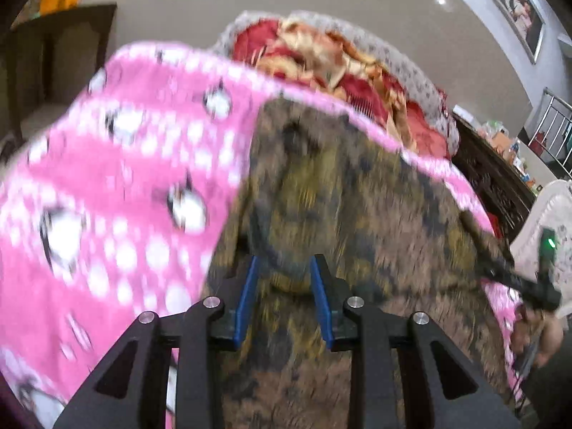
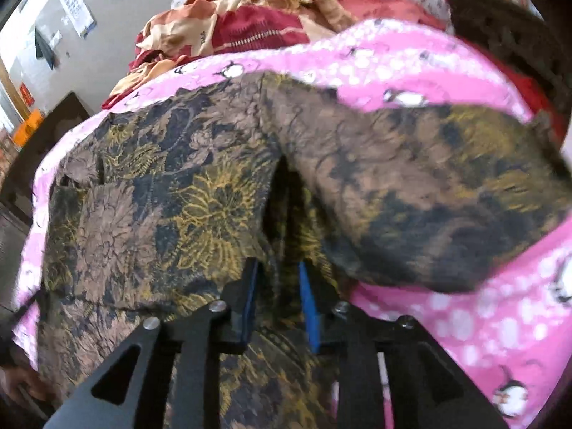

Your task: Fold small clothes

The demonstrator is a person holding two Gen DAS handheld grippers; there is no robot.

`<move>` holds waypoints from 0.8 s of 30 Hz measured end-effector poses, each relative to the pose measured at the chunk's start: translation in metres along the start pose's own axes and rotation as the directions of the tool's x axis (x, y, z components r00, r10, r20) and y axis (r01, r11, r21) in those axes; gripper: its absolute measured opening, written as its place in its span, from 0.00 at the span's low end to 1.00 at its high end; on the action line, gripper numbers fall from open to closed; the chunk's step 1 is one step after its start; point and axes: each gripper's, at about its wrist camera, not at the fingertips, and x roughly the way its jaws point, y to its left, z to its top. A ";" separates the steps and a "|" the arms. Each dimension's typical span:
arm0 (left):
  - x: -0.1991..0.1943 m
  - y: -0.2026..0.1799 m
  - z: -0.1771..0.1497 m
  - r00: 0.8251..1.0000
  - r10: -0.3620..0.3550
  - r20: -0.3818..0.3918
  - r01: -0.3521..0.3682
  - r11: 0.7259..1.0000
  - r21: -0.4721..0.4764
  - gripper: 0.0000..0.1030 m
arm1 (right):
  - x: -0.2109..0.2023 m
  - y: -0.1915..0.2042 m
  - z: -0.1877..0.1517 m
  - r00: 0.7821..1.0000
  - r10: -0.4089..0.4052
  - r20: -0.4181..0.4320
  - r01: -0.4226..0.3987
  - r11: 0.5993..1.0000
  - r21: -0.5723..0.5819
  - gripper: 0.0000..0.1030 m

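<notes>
A brown, black and gold patterned small garment (image 1: pixel 357 196) lies on a pink penguin-print bedsheet (image 1: pixel 125 161). My left gripper (image 1: pixel 286 268) has its blue-padded jaws a hand's width apart with an edge of the garment between them; the view is blurred. In the right wrist view the same garment (image 2: pixel 178 196) is spread out with one side lifted and folded over (image 2: pixel 429 178). My right gripper (image 2: pixel 277 271) has a fold of the garment between its jaws. The right gripper (image 1: pixel 532 286) also shows at the far right of the left wrist view.
A heap of red, gold and grey cloth (image 1: pixel 339 60) lies at the far end of the bed; it also shows in the right wrist view (image 2: pixel 268 21). A dark wooden headboard (image 1: pixel 493 178) stands to the right. A dark cabinet (image 1: pixel 60 57) stands at the left.
</notes>
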 end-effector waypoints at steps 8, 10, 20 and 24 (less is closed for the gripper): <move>0.086 -0.017 0.061 0.995 0.080 -0.058 -0.077 0.996 0.051 0.07 | -0.005 0.060 0.009 0.989 0.116 0.086 -0.100 0.980 -0.172 0.25; 0.104 -0.007 0.064 0.986 0.143 -0.083 -0.140 0.989 0.048 0.06 | 0.015 0.059 0.008 0.995 0.076 0.061 -0.065 0.985 -0.162 0.25; 0.113 0.016 0.045 0.968 0.246 -0.054 -0.240 0.966 0.096 0.05 | 0.034 0.050 -0.002 0.995 -0.090 0.038 0.094 0.984 -0.150 0.18; 0.115 0.003 0.044 0.955 0.295 -0.045 -0.285 0.947 0.149 0.05 | 0.022 0.087 0.014 0.995 0.032 0.095 -0.013 0.981 -0.192 0.20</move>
